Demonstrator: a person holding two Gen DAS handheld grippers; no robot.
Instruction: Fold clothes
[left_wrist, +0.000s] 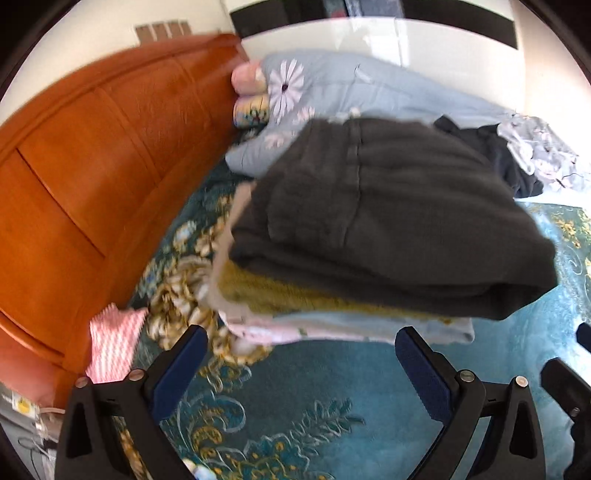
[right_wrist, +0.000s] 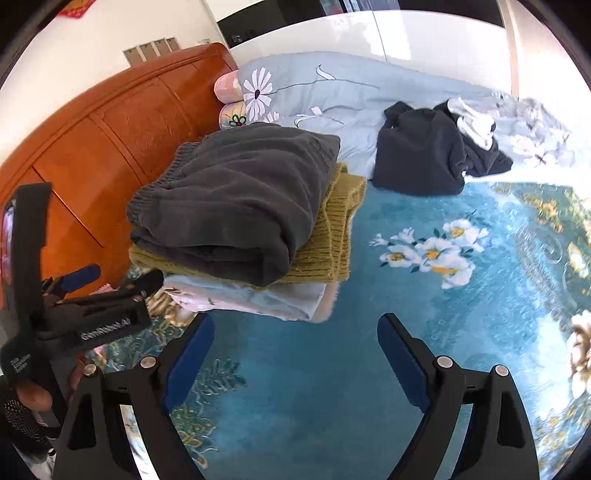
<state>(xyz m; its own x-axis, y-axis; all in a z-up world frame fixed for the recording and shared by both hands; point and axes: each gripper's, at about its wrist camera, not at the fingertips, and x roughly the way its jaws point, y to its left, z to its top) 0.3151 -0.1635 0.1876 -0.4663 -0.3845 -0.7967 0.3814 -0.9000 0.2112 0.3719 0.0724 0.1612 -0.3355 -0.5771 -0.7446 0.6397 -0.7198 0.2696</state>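
A stack of folded clothes lies on the teal floral bedspread (right_wrist: 332, 387) near the headboard. On top is a folded dark grey garment (right_wrist: 236, 199), also in the left wrist view (left_wrist: 388, 218). Under it are an olive knitted sweater (right_wrist: 332, 236) and pale blue and pink pieces (right_wrist: 258, 295). A heap of unfolded dark clothes (right_wrist: 424, 158) with a white piece (right_wrist: 472, 122) lies farther right. My left gripper (left_wrist: 301, 350) is open and empty just before the stack. My right gripper (right_wrist: 295, 334) is open and empty. The left gripper (right_wrist: 107, 280) shows at the right view's left edge.
An orange wooden headboard (left_wrist: 92, 177) runs along the left. A light blue flowered quilt (right_wrist: 332, 92) and rolled pillows (right_wrist: 231, 99) lie behind the stack. A pink striped cloth (left_wrist: 110, 347) lies by the headboard. A white wall stands behind the bed.
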